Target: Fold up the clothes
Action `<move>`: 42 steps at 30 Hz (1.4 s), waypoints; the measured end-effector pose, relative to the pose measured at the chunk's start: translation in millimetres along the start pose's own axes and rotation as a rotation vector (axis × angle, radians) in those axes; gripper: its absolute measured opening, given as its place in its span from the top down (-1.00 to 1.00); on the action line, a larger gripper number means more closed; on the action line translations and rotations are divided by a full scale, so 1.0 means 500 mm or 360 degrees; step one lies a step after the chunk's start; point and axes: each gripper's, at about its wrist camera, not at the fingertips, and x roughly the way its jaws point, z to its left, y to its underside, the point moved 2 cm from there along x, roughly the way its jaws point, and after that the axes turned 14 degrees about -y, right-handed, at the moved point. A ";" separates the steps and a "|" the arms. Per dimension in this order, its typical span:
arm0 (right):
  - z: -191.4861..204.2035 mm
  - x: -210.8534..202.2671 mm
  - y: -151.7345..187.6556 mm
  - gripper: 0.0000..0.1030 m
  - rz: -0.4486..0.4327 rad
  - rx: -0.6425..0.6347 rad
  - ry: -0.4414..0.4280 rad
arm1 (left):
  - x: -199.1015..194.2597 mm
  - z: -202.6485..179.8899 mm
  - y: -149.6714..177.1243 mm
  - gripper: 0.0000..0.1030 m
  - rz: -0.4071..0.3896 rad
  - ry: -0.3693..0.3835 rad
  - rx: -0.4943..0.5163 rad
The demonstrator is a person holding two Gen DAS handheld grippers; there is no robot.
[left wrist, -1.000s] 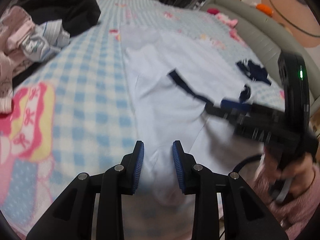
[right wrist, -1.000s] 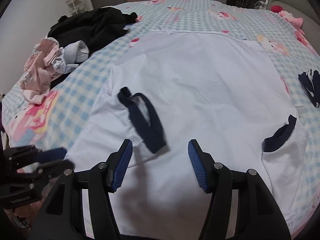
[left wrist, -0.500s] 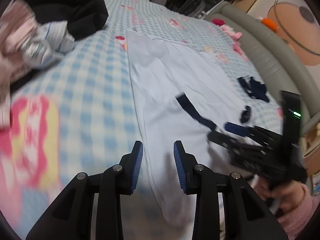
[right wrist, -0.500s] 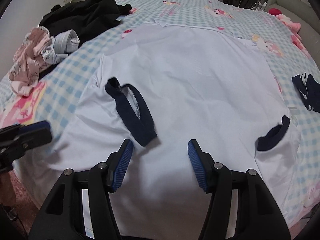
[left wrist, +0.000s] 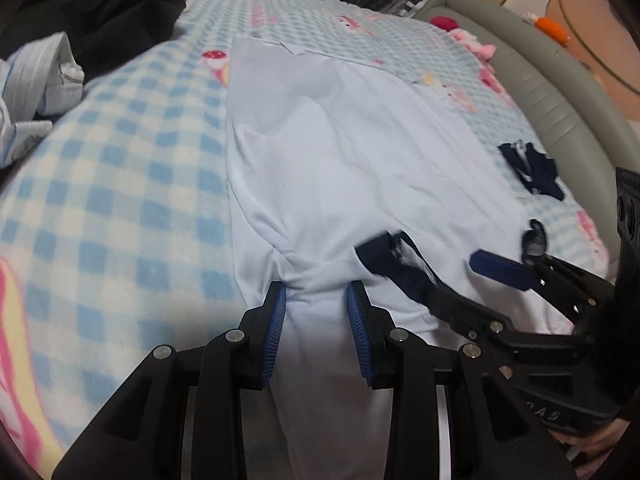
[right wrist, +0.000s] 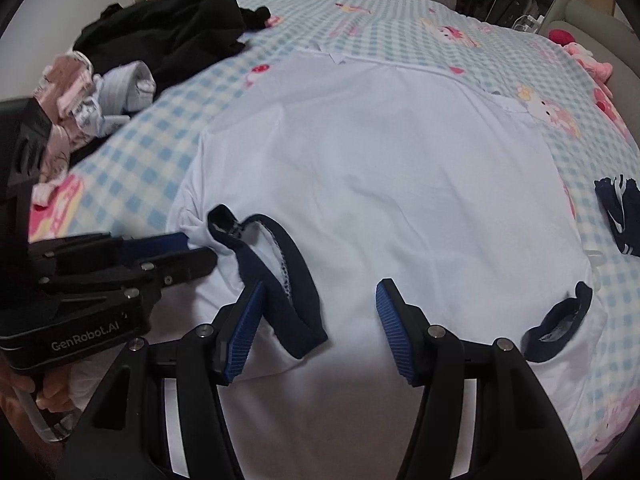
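Note:
A white T-shirt (right wrist: 384, 168) with a navy collar (right wrist: 280, 272) and navy sleeve cuff (right wrist: 556, 320) lies spread on the checked bedspread; it also shows in the left wrist view (left wrist: 340, 168). My left gripper (left wrist: 316, 300) has bunched shirt shoulder fabric between its blue pads, left of the collar (left wrist: 396, 264). It also shows in the right wrist view (right wrist: 192, 252), its tips at the shirt edge. My right gripper (right wrist: 320, 300) is open, low over the shirt with its left finger by the collar. It also shows in the left wrist view (left wrist: 460, 284).
A black garment (right wrist: 168, 32) and a pile of pink and striped clothes (right wrist: 88, 96) lie at the far left of the bed. A small navy item (right wrist: 620, 212) lies right of the shirt. A grey padded bed edge (left wrist: 560, 64) curves along the right.
My left gripper moved right onto the shirt's shoulder and gathered fabric between its pads. My right gripper moved slightly forward and lower over the collar area.

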 end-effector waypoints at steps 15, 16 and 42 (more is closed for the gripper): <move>0.035 -0.028 0.047 -0.17 -0.0069 -0.0003 -0.0187 | -0.127 0.022 0.139 0.34 0.0043 -0.0069 -0.0007; 0.035 -0.017 0.051 -0.17 -0.0052 -0.0005 -0.0167 | -0.121 0.022 0.148 0.34 0.0064 -0.0128 0.0012; -0.086 -0.091 0.074 -0.22 -0.0115 0.0202 -0.0167 | -0.169 0.049 0.158 0.30 -0.0028 -0.0049 -0.0122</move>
